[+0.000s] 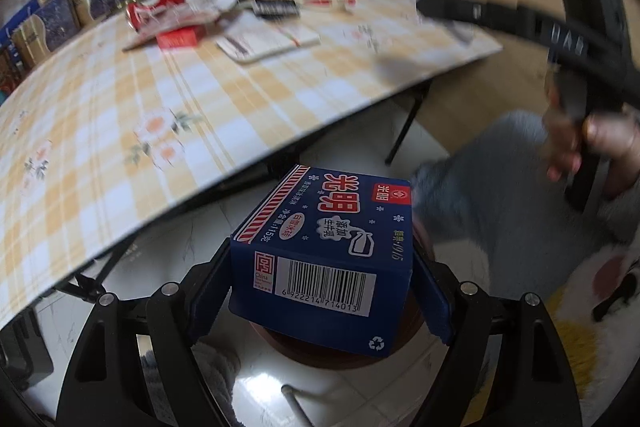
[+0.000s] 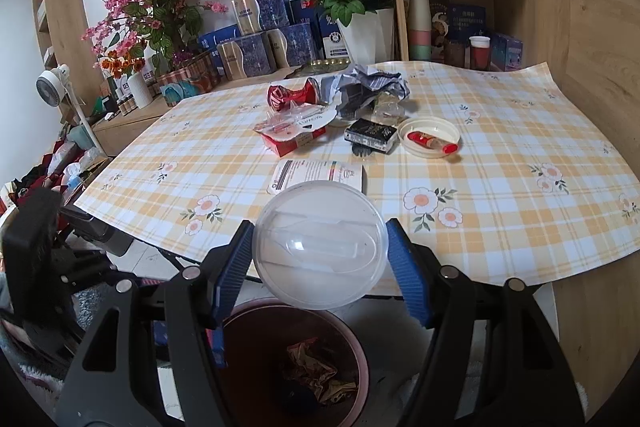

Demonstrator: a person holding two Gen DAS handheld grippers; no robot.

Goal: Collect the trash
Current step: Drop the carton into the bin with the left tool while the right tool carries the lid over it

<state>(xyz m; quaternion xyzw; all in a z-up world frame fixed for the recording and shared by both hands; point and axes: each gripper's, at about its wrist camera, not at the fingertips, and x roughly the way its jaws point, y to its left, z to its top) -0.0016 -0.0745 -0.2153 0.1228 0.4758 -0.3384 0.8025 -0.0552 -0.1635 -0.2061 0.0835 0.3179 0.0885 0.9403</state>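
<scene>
My left gripper is shut on a blue ice-cream carton and holds it off the table edge, above a brown bin. My right gripper is shut on a clear plastic dome lid, held above the same brown bin, which holds crumpled wrappers. More trash lies on the checked table: a crushed red can, crumpled paper, a red box, a black packet, a white lid with a red tube and a card.
Flower pots, blue boxes and cups stand at the table's back and on wooden shelves. A small fan stands at left. The right gripper's body and the person's hand show in the left wrist view.
</scene>
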